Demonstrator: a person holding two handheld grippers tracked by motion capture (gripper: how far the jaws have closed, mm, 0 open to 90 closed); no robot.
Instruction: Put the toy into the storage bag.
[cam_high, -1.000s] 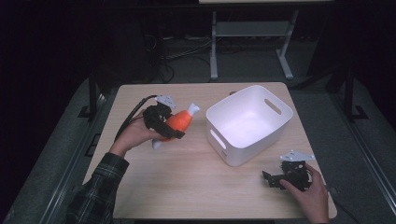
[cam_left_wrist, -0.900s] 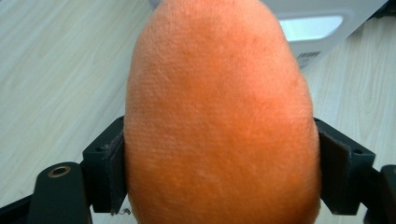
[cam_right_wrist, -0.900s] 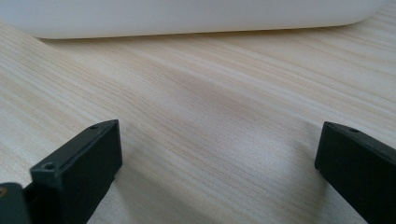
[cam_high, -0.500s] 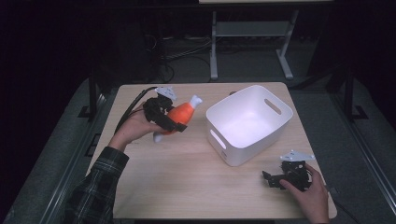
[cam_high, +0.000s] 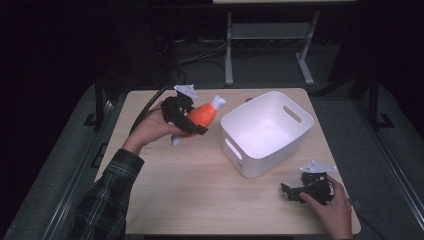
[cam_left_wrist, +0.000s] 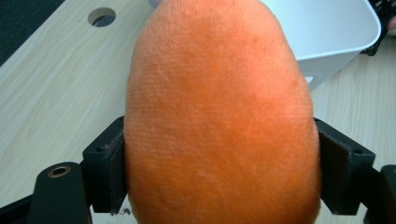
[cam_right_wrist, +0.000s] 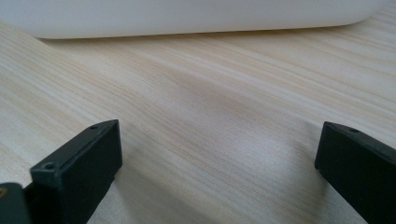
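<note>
An orange plush toy with white ends is held above the table's left half, a white tip pointing toward the white bin. My left gripper is shut on its orange middle; in the left gripper view the plush toy bulges between both black pads. My right gripper rests on the table near the front right corner, just in front of the bin. In the right gripper view my right gripper stands open over bare wood, with the bin's wall beyond.
The light wooden table has a round cable hole near its far edge. A metal stand and cables sit on the dark floor behind the table. A black cable trails from the left gripper off the table's left side.
The left gripper has carried the plush toy up and to the right, closer to the bin. The right gripper has stayed in place.
</note>
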